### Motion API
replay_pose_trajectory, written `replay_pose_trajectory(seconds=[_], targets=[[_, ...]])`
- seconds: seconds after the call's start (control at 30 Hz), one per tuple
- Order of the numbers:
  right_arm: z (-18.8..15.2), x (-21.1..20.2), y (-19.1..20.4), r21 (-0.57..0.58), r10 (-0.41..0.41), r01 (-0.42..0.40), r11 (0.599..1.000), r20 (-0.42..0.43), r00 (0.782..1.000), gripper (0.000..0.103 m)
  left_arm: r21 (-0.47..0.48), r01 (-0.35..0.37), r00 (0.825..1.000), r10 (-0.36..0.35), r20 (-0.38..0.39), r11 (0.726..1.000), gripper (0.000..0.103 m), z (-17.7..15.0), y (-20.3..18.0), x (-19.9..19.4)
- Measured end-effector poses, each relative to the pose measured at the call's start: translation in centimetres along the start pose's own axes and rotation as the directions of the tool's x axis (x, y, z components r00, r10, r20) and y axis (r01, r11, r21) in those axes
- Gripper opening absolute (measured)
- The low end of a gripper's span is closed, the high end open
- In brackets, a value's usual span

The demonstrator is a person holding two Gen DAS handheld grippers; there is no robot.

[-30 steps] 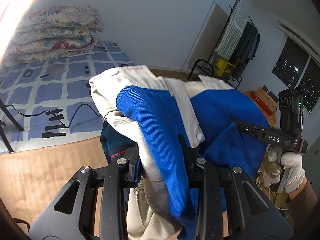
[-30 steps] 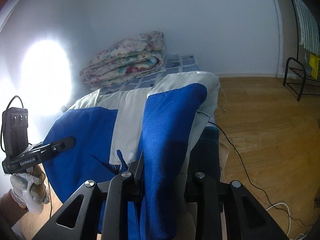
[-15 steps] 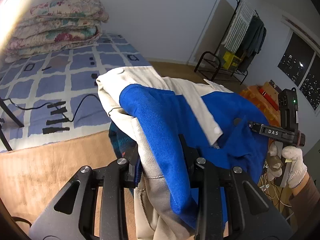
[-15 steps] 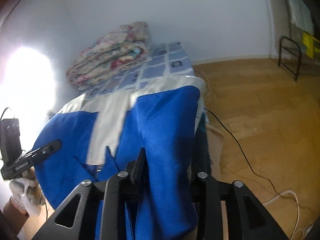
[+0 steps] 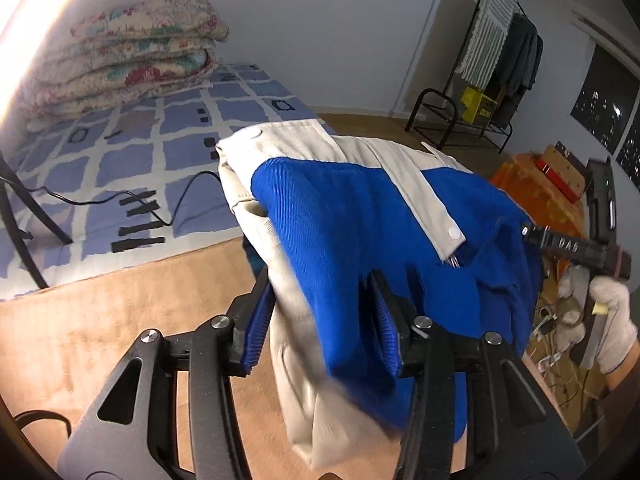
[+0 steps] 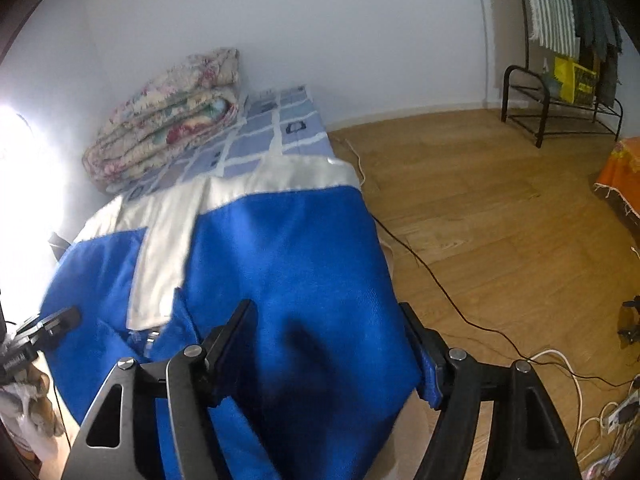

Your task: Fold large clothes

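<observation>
Now both grippers, left (image 5: 320,316) and right (image 6: 328,344), have just been opening, jaws apart around the jacket (image 6: 288,264) at centre frame.

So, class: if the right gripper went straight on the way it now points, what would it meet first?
Most likely the blue and cream jacket, already lying between the right gripper's open jaws; depth beyond is unclear.

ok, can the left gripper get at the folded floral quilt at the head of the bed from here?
Probably not yet: the left gripper, jaws just opening, has the blue and cream jacket draped between them, blocking the way to the folded floral quilt.
</observation>
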State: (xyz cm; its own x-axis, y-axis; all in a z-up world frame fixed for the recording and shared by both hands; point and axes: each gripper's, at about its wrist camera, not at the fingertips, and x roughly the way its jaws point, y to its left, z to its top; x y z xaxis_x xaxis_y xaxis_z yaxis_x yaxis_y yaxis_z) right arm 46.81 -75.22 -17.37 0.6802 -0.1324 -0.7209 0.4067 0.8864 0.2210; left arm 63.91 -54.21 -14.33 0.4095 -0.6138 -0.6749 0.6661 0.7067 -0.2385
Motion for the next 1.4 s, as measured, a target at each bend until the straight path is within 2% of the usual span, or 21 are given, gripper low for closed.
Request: replay_pose_trajectory(seconds=[0.2, 0.37, 0.63, 0.7, 0.77, 0.87, 0.97, 1.1, 1.23, 1.33, 1.4], targets=[[-0.6, -3.2, 1.7, -0.009, -0.016, 0.016, 1.000, 0.034, 0.999, 0.074, 0.023, 0.011, 0.999, -0.013, 0.052, 1.000, 0.047, -1.1, -0.6, -5.3], [-1.6, -7.2, 3.5, -0.026, 0.008, -0.006, 1.000, 0.066, 0.998, 0.074, 0.047, 0.014, 0.996, -0.018, 0.084, 0.999, 0.047, -2.1, -2.1, -10.4], [-3.9, -15.8, 8.0, -0.075, 0.066, -0.057, 0.996, 0.128, 0.990, 0.074, 0.080, -0.002, 0.988, -0.010, 0.156, 0.997, 0.047, -4.6, -5.1, -21.9], [-4.6, -18.3, 9.2, -0.086, 0.095, -0.084, 0.993, 0.136, 0.986, 0.074, 0.071, -0.004, 0.985, -0.008, 0.171, 0.997, 0.053, -5.6, -5.6, -25.0], [-5.5, -20.6, 10.3, -0.100, 0.121, -0.108, 0.989, 0.138, 0.983, 0.074, 0.067, -0.008, 0.983, -0.004, 0.183, 0.998, 0.054, -6.7, -6.1, -27.9], [-7.4, -24.3, 12.3, -0.135, 0.122, -0.103, 0.985, 0.141, 0.983, 0.074, 0.093, -0.034, 0.979, 0.014, 0.204, 0.995, 0.056, -8.8, -7.3, -32.2], [-9.7, -27.6, 13.6, -0.138, 0.138, -0.118, 0.983, 0.142, 0.980, 0.076, 0.105, -0.055, 0.972, 0.029, 0.235, 0.993, 0.069, -11.1, -8.3, -36.3], [-12.8, -31.3, 15.0, -0.134, 0.148, -0.128, 0.983, 0.157, 0.976, 0.079, 0.079, -0.049, 0.965, 0.027, 0.260, 0.996, 0.071, -14.0, -9.1, -41.2], [-16.3, -34.6, 16.3, -0.139, 0.139, -0.115, 0.984, 0.178, 0.974, 0.082, 0.081, -0.077, 0.960, 0.052, 0.277, 0.994, 0.076, -17.0, -10.2, -44.5], [-18.7, -36.4, 17.1, -0.147, 0.118, -0.088, 0.985, 0.210, 0.970, 0.090, 0.092, -0.101, 0.955, 0.071, 0.288, 0.991, 0.079, -19.3, -11.0, -46.2], [-20.3, -37.3, 17.4, -0.144, 0.108, -0.077, 0.987, 0.222, 0.969, 0.091, 0.087, -0.102, 0.955, 0.073, 0.288, 0.991, 0.084, -20.7, -11.3, -46.6]])
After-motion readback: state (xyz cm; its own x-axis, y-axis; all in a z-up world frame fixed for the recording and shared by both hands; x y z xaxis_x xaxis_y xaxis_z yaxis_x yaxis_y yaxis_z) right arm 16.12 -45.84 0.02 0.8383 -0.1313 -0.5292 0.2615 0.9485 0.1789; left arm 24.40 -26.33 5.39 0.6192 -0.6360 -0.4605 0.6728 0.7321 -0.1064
